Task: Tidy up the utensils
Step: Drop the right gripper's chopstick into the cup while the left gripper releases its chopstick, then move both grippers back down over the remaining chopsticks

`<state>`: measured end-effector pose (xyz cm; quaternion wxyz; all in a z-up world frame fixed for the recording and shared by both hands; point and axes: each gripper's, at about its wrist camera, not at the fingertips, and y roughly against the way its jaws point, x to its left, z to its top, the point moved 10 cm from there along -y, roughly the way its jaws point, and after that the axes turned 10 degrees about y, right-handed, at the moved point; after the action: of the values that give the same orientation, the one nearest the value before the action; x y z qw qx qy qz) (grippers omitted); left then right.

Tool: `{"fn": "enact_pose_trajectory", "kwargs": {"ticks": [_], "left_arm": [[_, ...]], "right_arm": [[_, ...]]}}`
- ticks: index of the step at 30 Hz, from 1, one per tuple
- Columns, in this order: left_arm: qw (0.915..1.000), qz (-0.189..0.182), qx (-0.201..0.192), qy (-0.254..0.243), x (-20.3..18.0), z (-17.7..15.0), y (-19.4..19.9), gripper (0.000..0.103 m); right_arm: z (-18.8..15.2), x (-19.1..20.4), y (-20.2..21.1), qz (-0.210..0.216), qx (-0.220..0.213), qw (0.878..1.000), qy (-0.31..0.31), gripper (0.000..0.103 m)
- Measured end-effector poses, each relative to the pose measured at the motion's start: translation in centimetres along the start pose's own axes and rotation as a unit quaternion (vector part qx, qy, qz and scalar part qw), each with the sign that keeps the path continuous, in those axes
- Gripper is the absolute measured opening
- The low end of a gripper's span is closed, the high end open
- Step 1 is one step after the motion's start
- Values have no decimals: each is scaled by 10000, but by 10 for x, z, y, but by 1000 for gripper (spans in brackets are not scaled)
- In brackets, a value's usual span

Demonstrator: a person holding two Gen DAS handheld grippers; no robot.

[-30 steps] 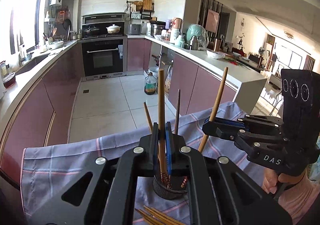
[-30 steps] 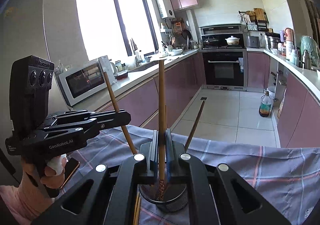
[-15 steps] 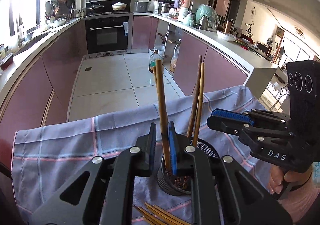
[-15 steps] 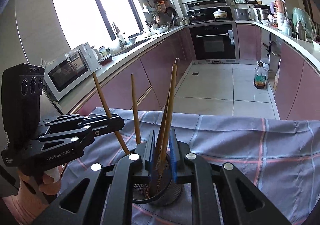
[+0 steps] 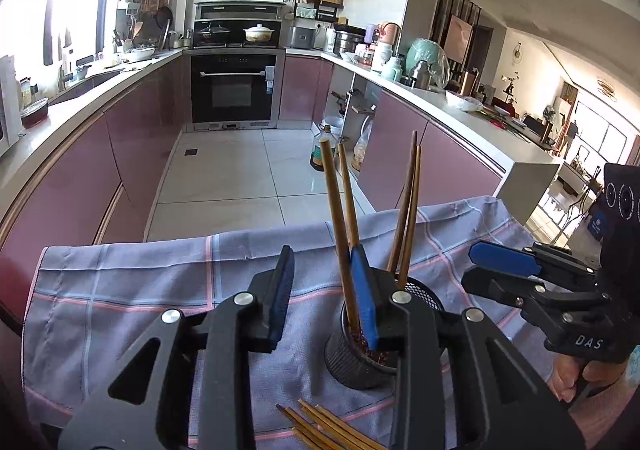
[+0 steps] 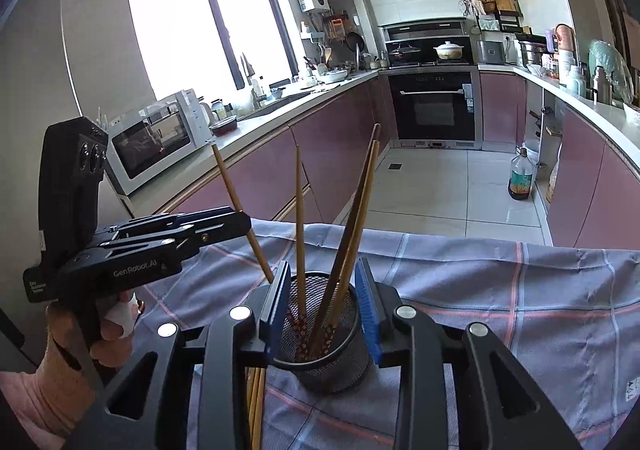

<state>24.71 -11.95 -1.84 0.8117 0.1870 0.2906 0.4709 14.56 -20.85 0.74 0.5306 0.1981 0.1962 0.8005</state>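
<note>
A black mesh cup (image 5: 352, 362) (image 6: 328, 362) stands on the checked cloth (image 5: 140, 290) (image 6: 520, 290) with several wooden chopsticks in it (image 5: 408, 202) (image 6: 360, 218). My left gripper (image 5: 322, 294) (image 6: 240, 222) hovers at the cup's left side and its jaws are opening. One chopstick (image 5: 340, 226) stands between them, leaning by the right blue pad and not pinched. My right gripper (image 6: 322, 302) (image 5: 480, 270) sits over the cup's near rim, jaws opening, and the chopsticks stand free between its pads. More loose chopsticks (image 5: 320, 426) (image 6: 256, 402) lie on the cloth in front of the cup.
The cloth's far edge drops off to a tiled kitchen floor. Purple cabinets run along both sides, with an oven (image 5: 234, 90) at the far end. A microwave (image 6: 156, 138) sits on the left counter and a bottle (image 6: 520, 178) stands on the floor.
Both grippers have spread their jaws and let go of the chopsticks they held. Those sticks now lean in the cup. The left gripper has sunk lower.
</note>
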Motion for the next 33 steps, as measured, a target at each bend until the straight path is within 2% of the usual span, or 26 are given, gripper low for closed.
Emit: {"fn": "enact_pose_trajectory", "kwargs": {"ticks": [5, 11, 15, 19, 22, 25, 33], "left_arm": [[9999, -13, -124, -49, 1, -4, 14, 33], [10000, -12, 41, -86, -5, -12, 9, 31], [9999, -38, 54, -76, -3, -23, 15, 31], [9998, 27, 215, -26, 13, -52, 22, 31], [9988, 219, 433, -46, 27, -84, 25, 31], [9972, 242, 702, 23, 37, -118, 25, 31], [9928, 107, 1182, 141, 40, -178, 27, 31]], "right_arm": [[-14, 16, 6, 111, 61, 9997, 229, 40], [-29, 15, 5, 129, 154, 9998, 78, 40], [-48, 25, 3, 331, 335, 9988, 128, 40], [-77, 45, -5, 635, 762, 9946, 302, 40], [-99, 60, -17, 766, 1141, 9894, 460, 39], [-120, 75, -31, 859, 1484, 9834, 586, 38], [-142, 81, -47, 820, 1846, 9778, 557, 26]]}}
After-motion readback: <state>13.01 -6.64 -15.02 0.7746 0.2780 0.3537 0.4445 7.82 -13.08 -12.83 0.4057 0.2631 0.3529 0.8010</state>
